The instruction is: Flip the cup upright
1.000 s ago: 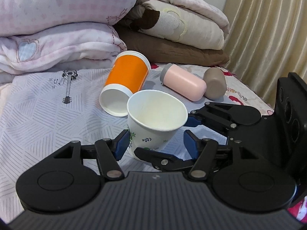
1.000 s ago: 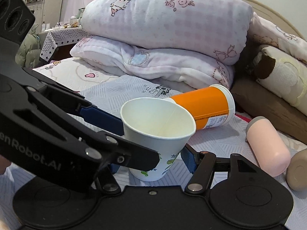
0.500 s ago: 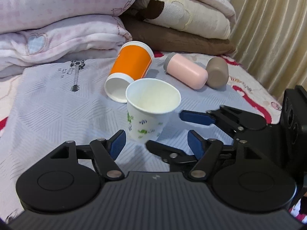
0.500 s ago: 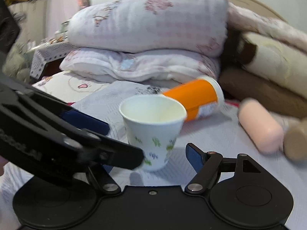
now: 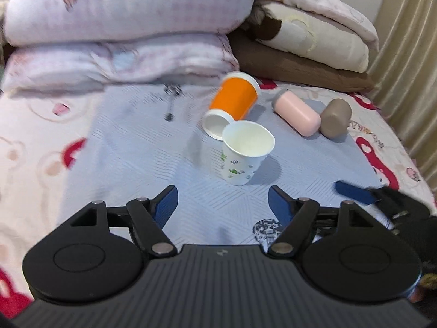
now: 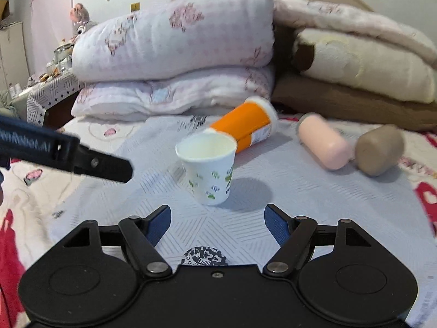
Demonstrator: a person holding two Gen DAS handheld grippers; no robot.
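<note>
On the bed's light blue sheet point(image 5: 131, 142), the paper cup point(image 5: 244, 154) stands upright, mouth up, nothing touching it. Orange cup point(image 5: 235, 101) lies on its side right behind at 12 o'clock, with a pink bottle point(image 5: 297, 114) and brown cup point(image 5: 335, 120) off toward 2. Left gripper point(image 5: 222, 205) and right gripper point(image 6: 217, 222) both sit back near 6, jaws spread wide, empty.

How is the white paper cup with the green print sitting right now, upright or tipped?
Upright. The paper cup stands on its narrow base on the bedspread, open mouth up, interior empty. Both tongs are open and clear of it.
</note>
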